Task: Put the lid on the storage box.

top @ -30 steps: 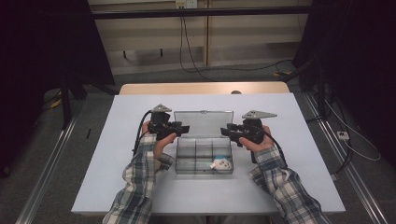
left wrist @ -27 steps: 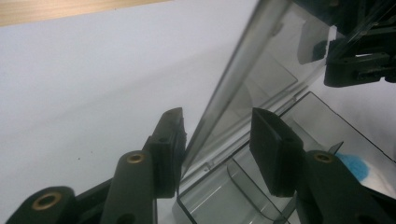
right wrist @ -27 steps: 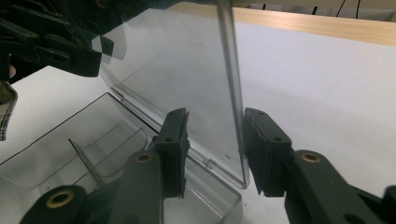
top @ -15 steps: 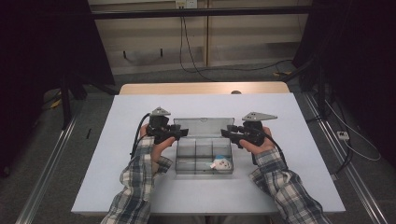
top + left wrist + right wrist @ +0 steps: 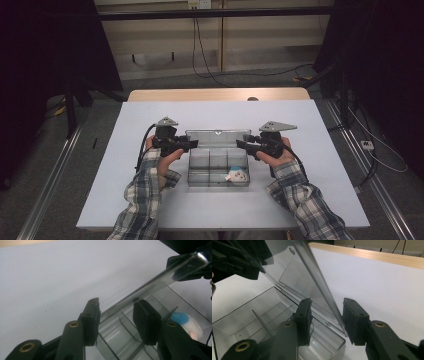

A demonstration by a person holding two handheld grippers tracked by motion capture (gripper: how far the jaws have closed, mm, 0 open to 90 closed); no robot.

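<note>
Clear box (image 5: 218, 169) mid-counter (image 5: 150, 200), lid (image 5: 218, 136) now raised upright versus earlier, my left fingers (image 5: 91, 320) and right fingers (image 5: 304, 320) apart, straddling its ends.

The raised lid (image 5: 218, 136) stands between the left gripper (image 5: 192, 144) and the right gripper (image 5: 241, 144), its edges inside both sets of spread jaws. Below them, the box (image 5: 218, 175) with its dividers blocks downward travel. Outward of each gripper, bare table (image 5: 325, 150) offers open passage.
</note>
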